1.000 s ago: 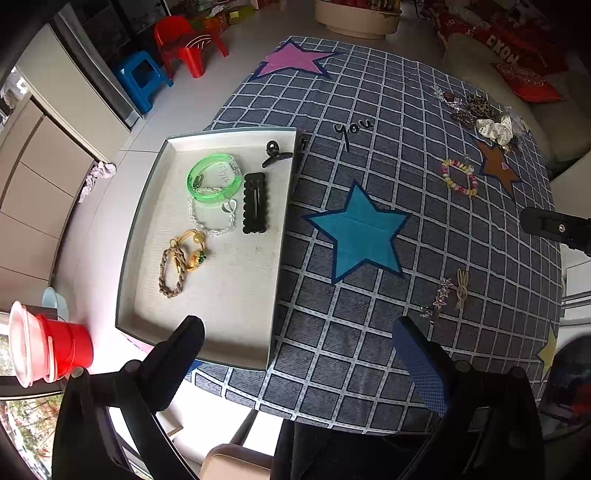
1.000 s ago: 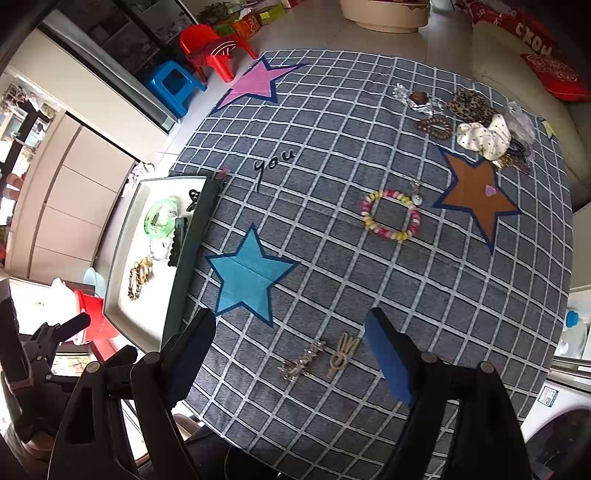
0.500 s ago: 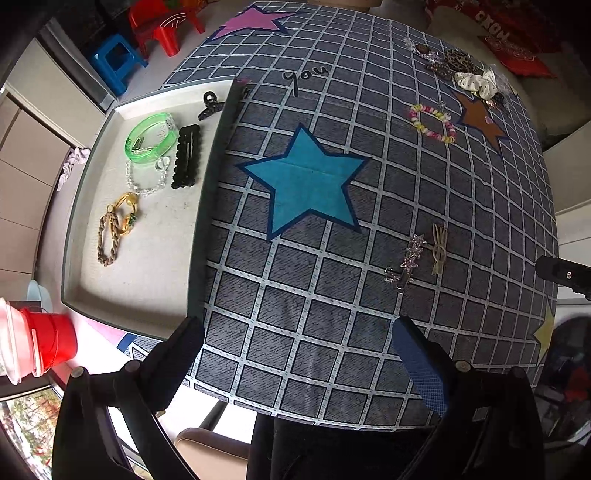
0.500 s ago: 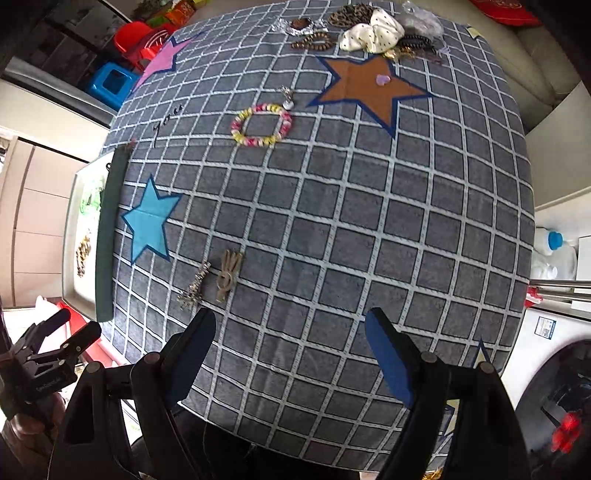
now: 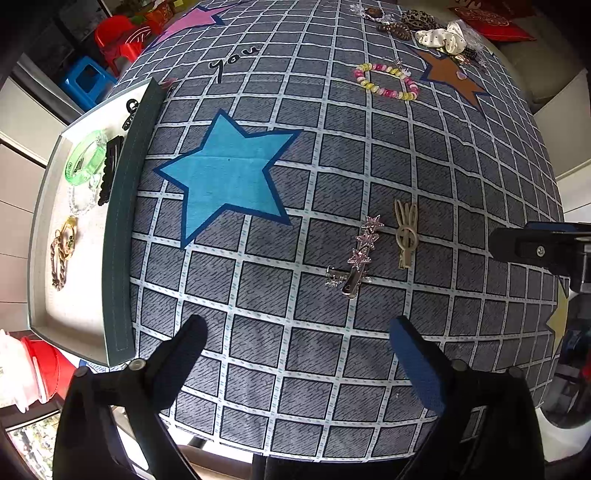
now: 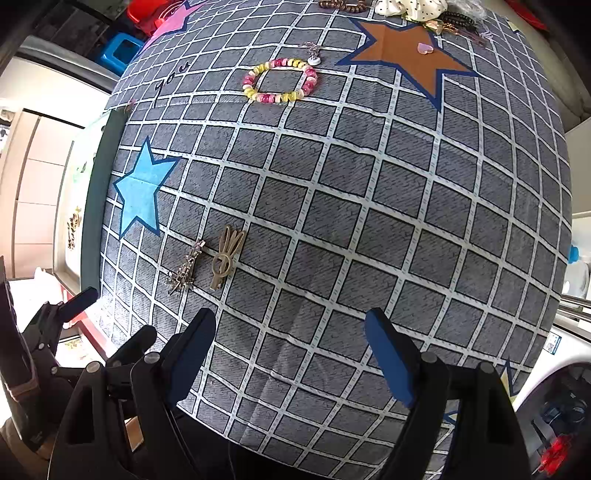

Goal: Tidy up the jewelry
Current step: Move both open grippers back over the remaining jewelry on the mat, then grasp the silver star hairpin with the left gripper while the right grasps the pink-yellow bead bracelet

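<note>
Two hair clips lie side by side on the grey checked tablecloth: a pink star clip (image 5: pixel 360 254) (image 6: pixel 184 269) and a gold clip (image 5: pixel 405 232) (image 6: pixel 225 258). My left gripper (image 5: pixel 297 332) points down just short of them, its jaws closing with nothing between them. My right gripper (image 6: pixel 288 328) hangs open and empty over bare cloth, to the right of the clips. A yellow-pink bead bracelet (image 5: pixel 386 81) (image 6: pixel 280 79) lies farther back. The tray (image 5: pixel 118 221) on the left holds a green bangle (image 5: pixel 86 160), a black clip (image 5: pixel 110 170) and a gold chain (image 5: pixel 62 251).
A heap of scrunchies and beads (image 5: pixel 436 33) sits at the far right by the orange star. A small charm (image 6: pixel 313 55) lies next to the bracelet. A red bucket (image 5: pixel 48 369), a blue stool (image 5: pixel 88 79) and a red chair (image 5: pixel 118 37) stand beyond the table's left edge.
Both grippers have sunk toward the table. The left one has shifted right from the tray to the two clips, and its jaws have narrowed a little. The right one stays equally wide.
</note>
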Available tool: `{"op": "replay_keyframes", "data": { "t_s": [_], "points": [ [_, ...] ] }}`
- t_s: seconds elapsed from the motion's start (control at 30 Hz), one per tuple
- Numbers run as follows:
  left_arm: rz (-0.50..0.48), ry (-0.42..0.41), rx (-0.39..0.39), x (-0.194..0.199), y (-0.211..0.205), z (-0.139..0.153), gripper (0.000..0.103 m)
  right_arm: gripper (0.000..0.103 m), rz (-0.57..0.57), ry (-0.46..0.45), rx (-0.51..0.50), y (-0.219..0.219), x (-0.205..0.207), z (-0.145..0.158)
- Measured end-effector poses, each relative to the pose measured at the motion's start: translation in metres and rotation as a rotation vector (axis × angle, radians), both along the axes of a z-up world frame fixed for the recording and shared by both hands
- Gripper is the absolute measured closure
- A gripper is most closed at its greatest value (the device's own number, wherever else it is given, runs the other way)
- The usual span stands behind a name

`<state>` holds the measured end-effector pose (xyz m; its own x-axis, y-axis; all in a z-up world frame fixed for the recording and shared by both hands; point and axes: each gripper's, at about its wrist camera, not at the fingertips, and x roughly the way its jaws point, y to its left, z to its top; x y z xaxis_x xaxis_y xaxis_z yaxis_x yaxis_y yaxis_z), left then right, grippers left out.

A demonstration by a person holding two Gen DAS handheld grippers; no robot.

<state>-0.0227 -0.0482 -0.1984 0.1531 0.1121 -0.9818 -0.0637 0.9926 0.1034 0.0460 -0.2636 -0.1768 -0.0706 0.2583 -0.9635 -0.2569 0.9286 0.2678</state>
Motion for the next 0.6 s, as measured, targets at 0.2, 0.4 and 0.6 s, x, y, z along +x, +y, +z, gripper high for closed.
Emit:
{"op": "replay_keyframes", "data": {
  "t_s": [0.2, 0.4, 0.6],
  "points": [
    [-0.031, 0.003, -0.014, 0.014, -0.008, -0.009, 0.016, 0.018, -0.011, -0.041, -0.008, 0.002, 0.032, -0.001],
    [-0.056, 0.005, -0.038, 0.033, -0.017, -0.013, 0.030, 0.018, -0.045, -0.093, 0.001, 0.012, 0.079, -0.002],
    [-0.077, 0.005, -0.047, 0.042, -0.025, -0.021, 0.033, 0.019, -0.094, -0.116, 0.009, 0.025, 0.121, -0.013]
  ]
}}
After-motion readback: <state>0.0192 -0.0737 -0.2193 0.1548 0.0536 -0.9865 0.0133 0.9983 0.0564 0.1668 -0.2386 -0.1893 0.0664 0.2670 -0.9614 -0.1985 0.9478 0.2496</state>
